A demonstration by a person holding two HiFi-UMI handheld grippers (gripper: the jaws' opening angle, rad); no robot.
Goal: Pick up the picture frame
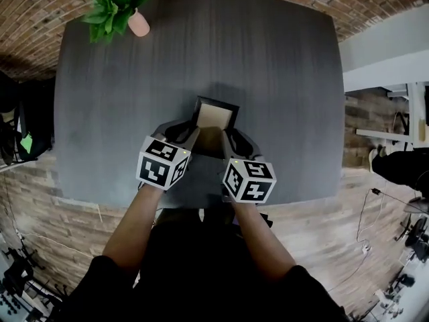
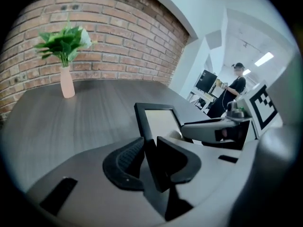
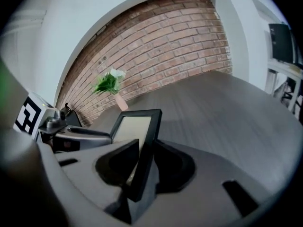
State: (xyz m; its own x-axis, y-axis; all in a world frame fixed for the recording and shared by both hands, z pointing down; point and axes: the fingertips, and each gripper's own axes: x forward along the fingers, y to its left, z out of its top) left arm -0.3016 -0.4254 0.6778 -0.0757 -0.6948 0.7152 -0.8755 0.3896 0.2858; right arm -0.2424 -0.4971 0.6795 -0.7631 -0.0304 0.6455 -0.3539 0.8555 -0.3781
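Note:
The picture frame [image 1: 216,116], black with a pale tan panel, hangs tilted a little above the dark table [image 1: 281,72], held between both grippers. My left gripper [image 1: 190,134] is shut on its left edge. In the left gripper view the frame [image 2: 158,121] stands edge-on between that gripper's [image 2: 150,157] two dark pads. My right gripper [image 1: 231,138] is shut on the right edge. In the right gripper view the black rim of the frame [image 3: 142,131] is pinched in this gripper [image 3: 144,162], and the left gripper [image 3: 71,134] shows beyond it.
A green plant in a pink vase [image 1: 124,9] stands at the table's far left corner, next to the brick wall [image 2: 118,37]. A white desk [image 1: 385,72] lies off to the right. A person [image 2: 233,91] stands far back in the room.

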